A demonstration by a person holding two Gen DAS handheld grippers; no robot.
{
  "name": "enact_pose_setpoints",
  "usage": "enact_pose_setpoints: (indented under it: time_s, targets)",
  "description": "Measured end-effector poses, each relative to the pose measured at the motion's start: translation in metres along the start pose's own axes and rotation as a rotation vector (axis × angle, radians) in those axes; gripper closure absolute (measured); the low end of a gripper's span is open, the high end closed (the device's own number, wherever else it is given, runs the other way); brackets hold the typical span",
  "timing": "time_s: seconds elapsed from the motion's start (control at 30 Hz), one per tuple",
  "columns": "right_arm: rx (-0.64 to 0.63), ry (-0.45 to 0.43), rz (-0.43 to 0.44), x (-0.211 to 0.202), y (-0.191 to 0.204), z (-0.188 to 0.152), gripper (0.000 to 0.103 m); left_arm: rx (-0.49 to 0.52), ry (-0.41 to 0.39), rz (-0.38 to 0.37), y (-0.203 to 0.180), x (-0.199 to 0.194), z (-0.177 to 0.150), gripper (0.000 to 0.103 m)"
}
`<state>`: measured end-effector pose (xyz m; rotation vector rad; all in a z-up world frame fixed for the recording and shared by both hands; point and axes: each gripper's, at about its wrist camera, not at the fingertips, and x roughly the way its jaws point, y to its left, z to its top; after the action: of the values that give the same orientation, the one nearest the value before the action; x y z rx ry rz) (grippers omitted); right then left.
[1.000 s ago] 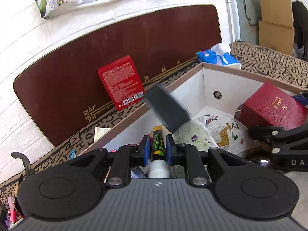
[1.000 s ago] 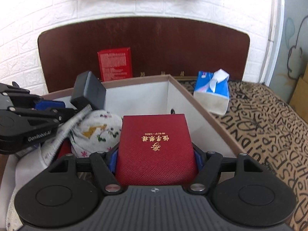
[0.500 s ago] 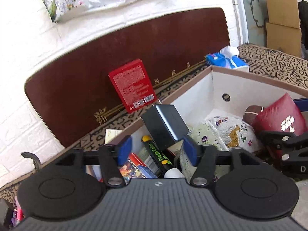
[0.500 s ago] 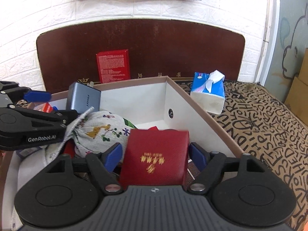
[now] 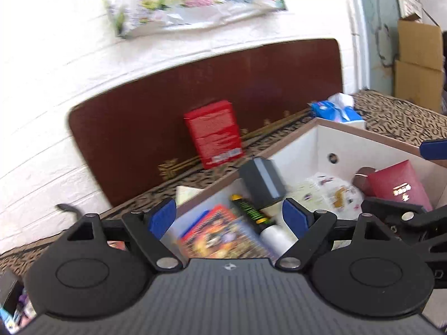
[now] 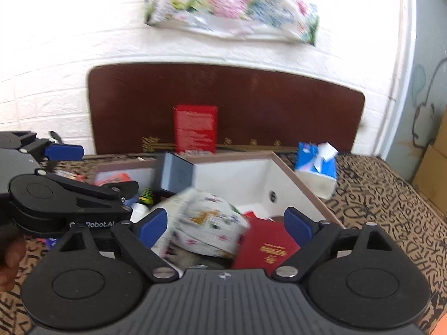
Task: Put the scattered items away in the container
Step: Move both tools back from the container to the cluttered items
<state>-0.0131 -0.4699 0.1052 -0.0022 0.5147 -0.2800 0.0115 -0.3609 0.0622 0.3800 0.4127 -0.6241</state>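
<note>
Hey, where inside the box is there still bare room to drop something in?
Bare white floor shows in the box's far right corner, by the wall hole, beyond the patterned cloth pouch and dark red booklet. The left end is crowded: gray charger, marker, colorful packet.

The box (image 6: 301,184) looks like smooth matt card, white inside with a tan rim. In it, the pouch (image 6: 206,223) is printed woven cloth, the red case (image 6: 268,248) has a fine grained, leather-like skin with gilt lettering, and the grey block (image 6: 178,173) is satin plastic. The headboard (image 6: 251,97) is dark polished wood. The bed cover (image 6: 385,195) is patterned cloth. The fingers (image 5: 162,217) carry matt blue pads on black plastic links with bright metal rivets.
</note>
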Motion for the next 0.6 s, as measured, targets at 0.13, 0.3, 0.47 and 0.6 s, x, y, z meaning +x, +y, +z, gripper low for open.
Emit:
enact_pose_setpoints:
  time_s: [0.13, 0.3, 0.47, 0.6]
  targets:
    - [-0.039, -0.022, 0.070, -0.008, 0.039, 0.002, 0.010, -0.072, 0.023, 0.045, 0.039, -0.013, -0.024, 0.017]
    - [-0.106, -0.038, 0.184, -0.009, 0.106, -0.003, 0.010, -0.141, 0.053, 0.181, 0.091, -0.029, -0.065, 0.017]
    - [-0.169, -0.054, 0.333, -0.007, 0.178, -0.013, 0.010, -0.240, 0.114, 0.292, 0.146, -0.039, -0.110, 0.017]
    - [-0.210, -0.030, 0.445, 0.009, 0.230, -0.026, 0.011, -0.299, 0.182, 0.380, 0.181, -0.034, -0.143, 0.017]
